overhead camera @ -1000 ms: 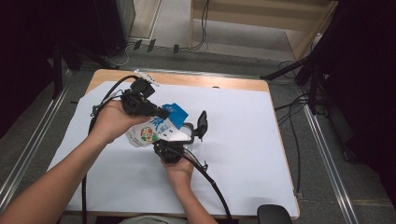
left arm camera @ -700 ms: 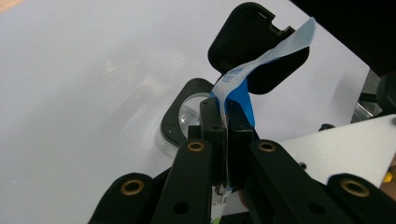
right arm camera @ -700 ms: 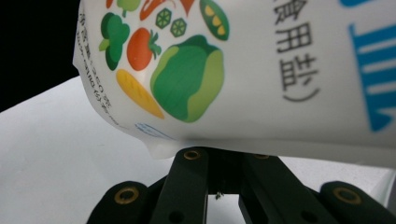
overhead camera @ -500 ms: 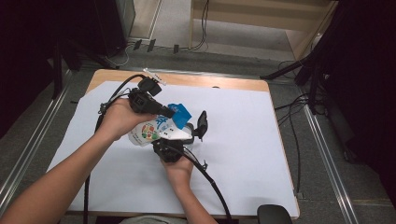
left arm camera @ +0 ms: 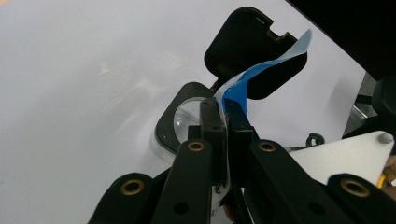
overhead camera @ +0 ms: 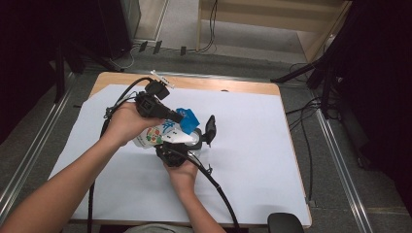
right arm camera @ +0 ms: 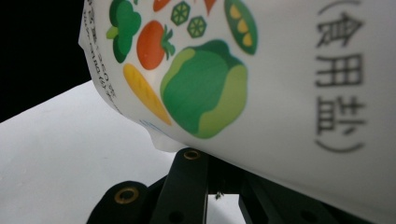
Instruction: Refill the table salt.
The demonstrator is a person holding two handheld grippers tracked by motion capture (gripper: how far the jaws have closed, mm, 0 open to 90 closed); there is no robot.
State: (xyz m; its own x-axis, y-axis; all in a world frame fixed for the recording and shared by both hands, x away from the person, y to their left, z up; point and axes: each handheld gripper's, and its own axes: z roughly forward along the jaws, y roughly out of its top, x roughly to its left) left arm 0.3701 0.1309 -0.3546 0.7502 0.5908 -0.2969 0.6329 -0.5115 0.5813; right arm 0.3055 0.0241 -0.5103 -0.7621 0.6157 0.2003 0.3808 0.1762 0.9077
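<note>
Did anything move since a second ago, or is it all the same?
Hardly anything. The left gripper shifted a little toward the table's left, still pinching the bag's blue top. The right gripper stayed clamped on the salt bag, and the open black-lidded container didn't move.

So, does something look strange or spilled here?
Nothing is spilled. The salt bag is held above the open clear container, its blue top pinched and bent by the left gripper.

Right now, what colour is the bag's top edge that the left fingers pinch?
Blue and white, on the bag's top edge; clearest in the left gripper view.
</note>
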